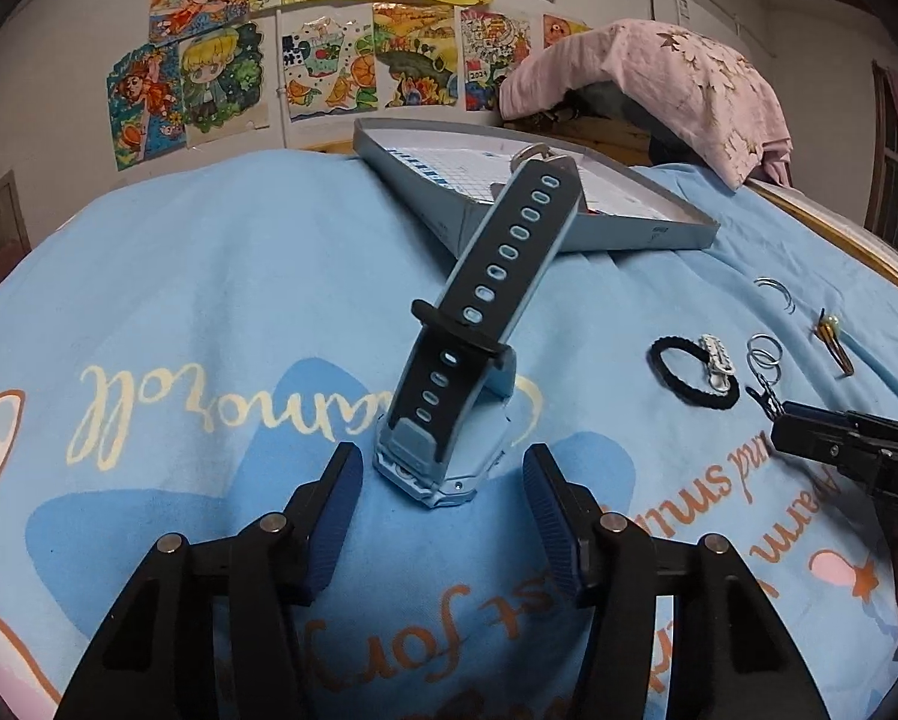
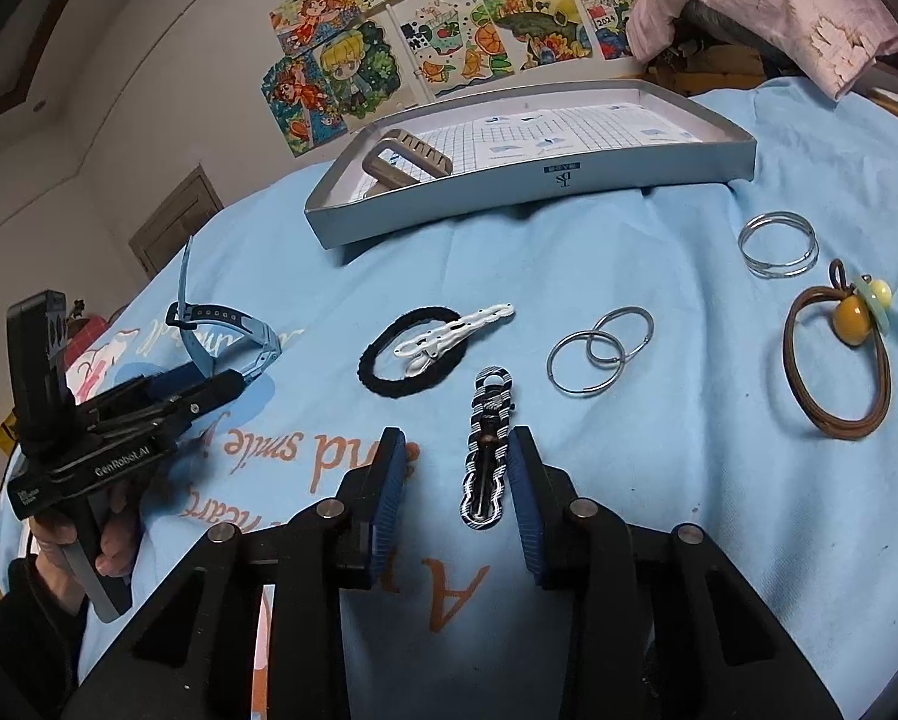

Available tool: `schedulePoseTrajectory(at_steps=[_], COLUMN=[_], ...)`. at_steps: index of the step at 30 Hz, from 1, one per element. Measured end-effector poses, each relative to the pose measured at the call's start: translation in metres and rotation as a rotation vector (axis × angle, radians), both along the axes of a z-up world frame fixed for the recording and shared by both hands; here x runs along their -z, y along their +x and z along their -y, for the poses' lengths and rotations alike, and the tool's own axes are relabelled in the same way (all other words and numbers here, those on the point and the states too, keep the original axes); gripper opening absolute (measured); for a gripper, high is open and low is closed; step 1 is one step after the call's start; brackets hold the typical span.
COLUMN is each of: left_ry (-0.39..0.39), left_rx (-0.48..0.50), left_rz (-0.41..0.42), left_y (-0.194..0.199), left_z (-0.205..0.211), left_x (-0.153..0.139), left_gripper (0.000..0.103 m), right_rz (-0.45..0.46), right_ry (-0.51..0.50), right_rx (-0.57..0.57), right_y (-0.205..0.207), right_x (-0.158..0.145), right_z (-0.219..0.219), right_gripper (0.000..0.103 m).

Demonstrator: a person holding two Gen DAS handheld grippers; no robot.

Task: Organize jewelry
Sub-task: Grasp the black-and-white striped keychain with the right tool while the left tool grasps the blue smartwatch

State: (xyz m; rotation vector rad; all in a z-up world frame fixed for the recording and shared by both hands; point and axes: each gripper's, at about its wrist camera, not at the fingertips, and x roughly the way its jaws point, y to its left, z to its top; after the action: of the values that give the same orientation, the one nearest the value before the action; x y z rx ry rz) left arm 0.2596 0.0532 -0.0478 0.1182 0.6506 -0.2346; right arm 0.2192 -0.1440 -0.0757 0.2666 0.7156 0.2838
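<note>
A blue and black watch (image 1: 466, 324) lies on the blue cloth, its case just ahead of my open left gripper (image 1: 443, 480); it also shows in the right wrist view (image 2: 227, 330). My open right gripper (image 2: 454, 468) straddles a black-and-white striped hair clip (image 2: 487, 450). Beyond it lie a black hair tie (image 2: 410, 354) with a white clip (image 2: 454, 330) on it, linked silver rings (image 2: 592, 354), silver bangles (image 2: 777, 246) and a brown hair tie with yellow beads (image 2: 838, 354). A grey box lid (image 2: 532, 180) holds a tan clip (image 2: 407, 162).
The left gripper (image 2: 149, 408) and the hand holding it show at the left of the right wrist view. A pink cloth-covered heap (image 1: 646, 78) stands behind the box. Drawings (image 1: 305, 54) hang on the wall. The table's wooden edge (image 1: 838, 234) runs at right.
</note>
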Motion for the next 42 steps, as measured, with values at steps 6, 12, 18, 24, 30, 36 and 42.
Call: schedulePoseTrajectory(at_steps=[6,12,18,24,30,36,42], left_ry=[-0.059,-0.039,-0.057,-0.047,-0.078,-0.159,-0.061], left_rx=[0.017,0.023,0.045,0.118,0.138,0.127,0.097], left_rz=[-0.012,-0.011,0.001,0.032,0.034,-0.021,-0.052], left_y=[0.008,0.013,0.009,-0.005,-0.013,-0.013,-0.010], left_z=[-0.007,-0.003,-0.003,0.009,0.014,0.012,0.025], left_x=[0.001,0.007,0.005,-0.001,-0.007,-0.007,0.000], left_gripper=[0.064,0.049,0.041,0.037,0.036,0.036,0.036], right_rz=[-0.004,-0.004,-0.007,-0.001,0.006,0.040,0.034], right_ry=[-0.011,-0.016,-0.033,-0.021,-0.014,0.022,0.054], right_rx=[0.002,0.001,0.005,0.015,0.010,0.010,0.005], right_y=[0.002,0.003,0.002,0.000,0.001,-0.007,-0.007], right_x=[0.002,0.003,0.006,0.006,0.008,0.004,0.005], right_z=[-0.002,-0.003,-0.006,-0.003,-0.002,0.004,0.007], right_gripper=[0.031,0.031,0.026,0.012,0.012,0.012,0.012])
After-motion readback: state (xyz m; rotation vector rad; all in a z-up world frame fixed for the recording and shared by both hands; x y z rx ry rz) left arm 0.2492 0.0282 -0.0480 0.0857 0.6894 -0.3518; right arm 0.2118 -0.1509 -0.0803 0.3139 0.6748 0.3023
